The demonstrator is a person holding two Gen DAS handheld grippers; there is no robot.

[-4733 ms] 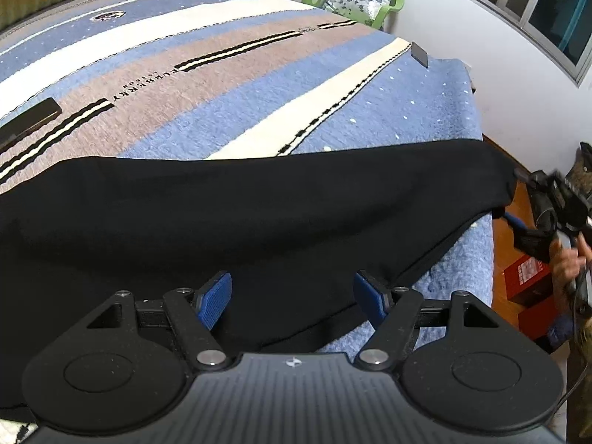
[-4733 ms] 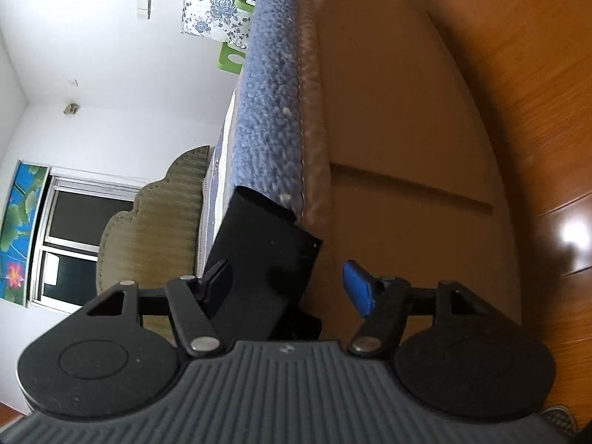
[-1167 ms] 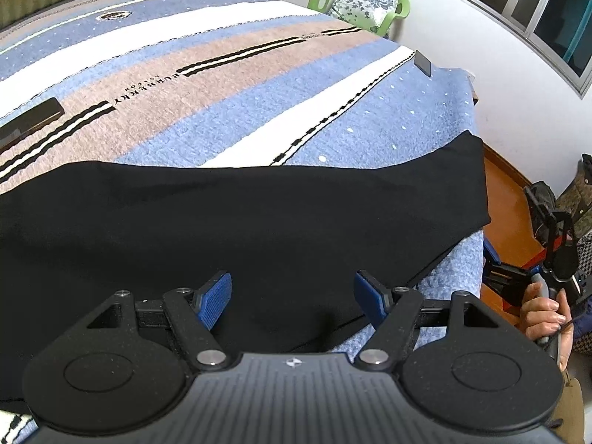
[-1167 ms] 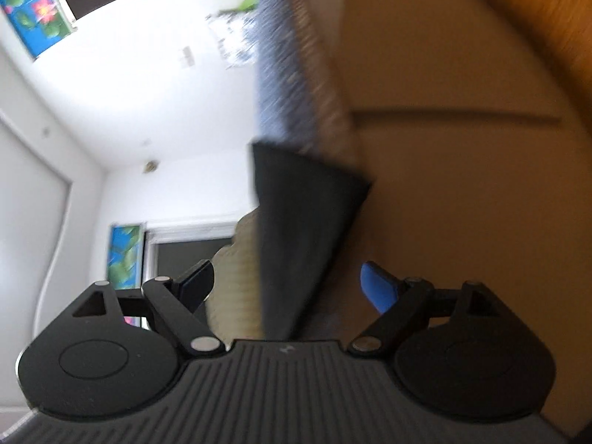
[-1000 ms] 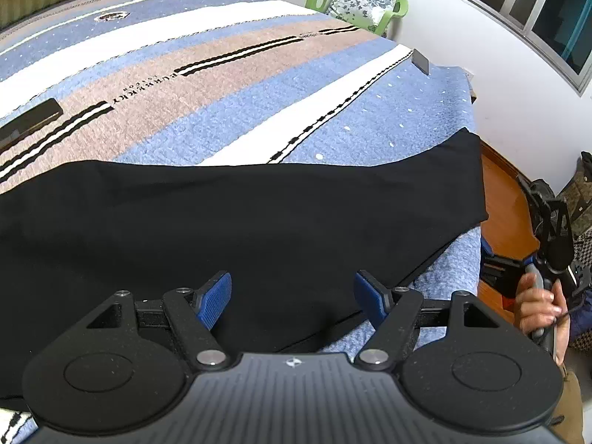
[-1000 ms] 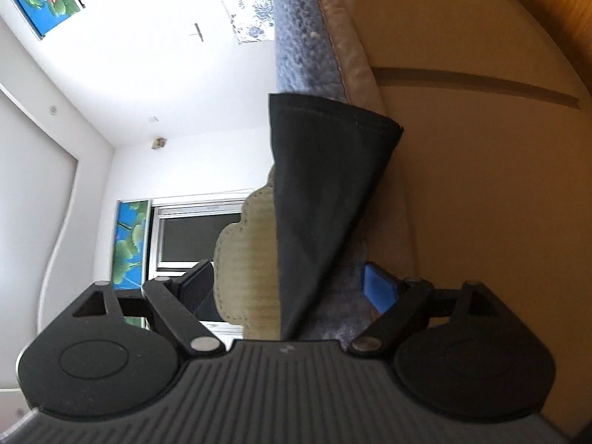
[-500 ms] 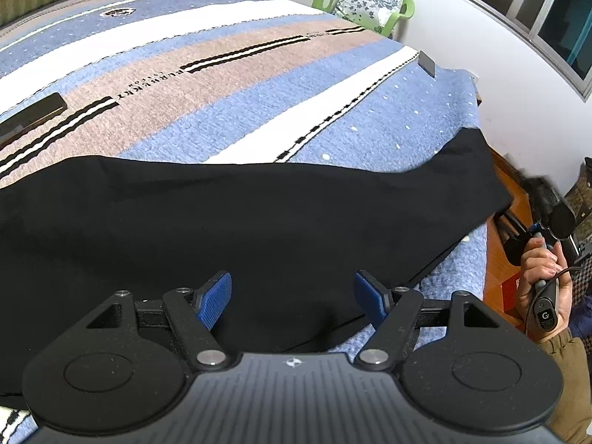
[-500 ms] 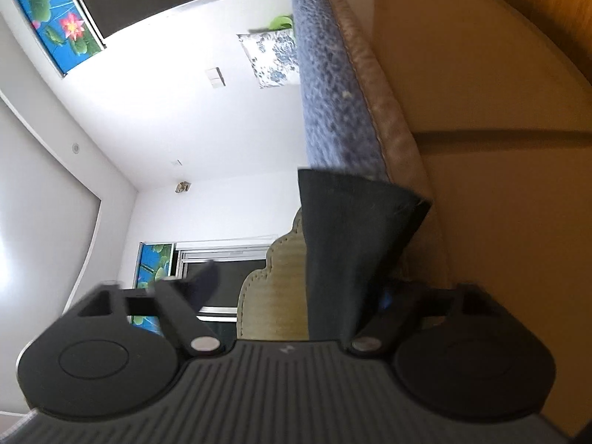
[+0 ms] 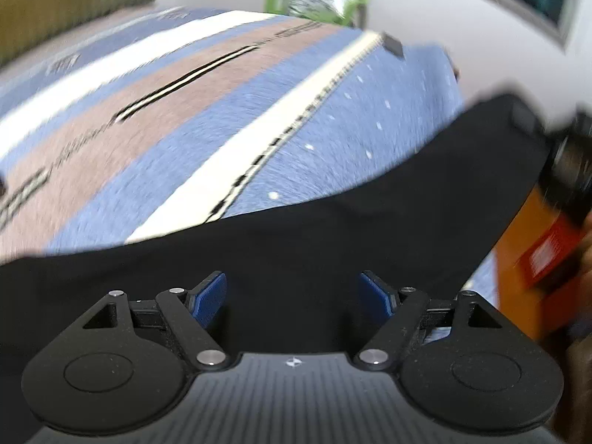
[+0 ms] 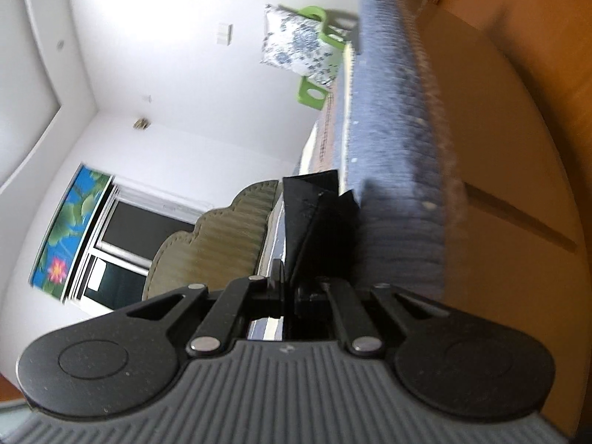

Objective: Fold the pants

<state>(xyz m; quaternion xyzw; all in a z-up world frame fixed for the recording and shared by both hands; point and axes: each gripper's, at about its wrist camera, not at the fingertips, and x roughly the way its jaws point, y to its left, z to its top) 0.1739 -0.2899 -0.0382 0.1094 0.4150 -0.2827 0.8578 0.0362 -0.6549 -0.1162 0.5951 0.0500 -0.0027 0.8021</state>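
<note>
At the bottom of the right wrist view our right claw [image 10: 286, 281] is clenched on the pants [image 10: 318, 229]: the jaws have just been closing and now meet, with a folded corner of the black cloth pinched between them at frame centre. From the pinch the cloth rises in a stiff peak with a crease down its middle. Just to its right runs the edge of the bed [image 10: 399, 170] under its blue blanket, and beyond that the brown bed base fills the right of the frame. Farther off, upper centre, a floral cushion sits on a green chair [image 10: 312, 98].

In the left wrist view our left claw [image 9: 292, 290] stands released at the bottom, its blue pads [image 9: 207, 298] wide apart, having just opened a little further. The pants lie under and ahead of it as a flat black band across the middle of the frame; we cannot tell whether the pads touch them. The band climbs toward the right edge, where its corner meets a blurred dark shape. Beyond, the striped blanket [image 9: 222, 103] covers the upper half, blurred.
</note>
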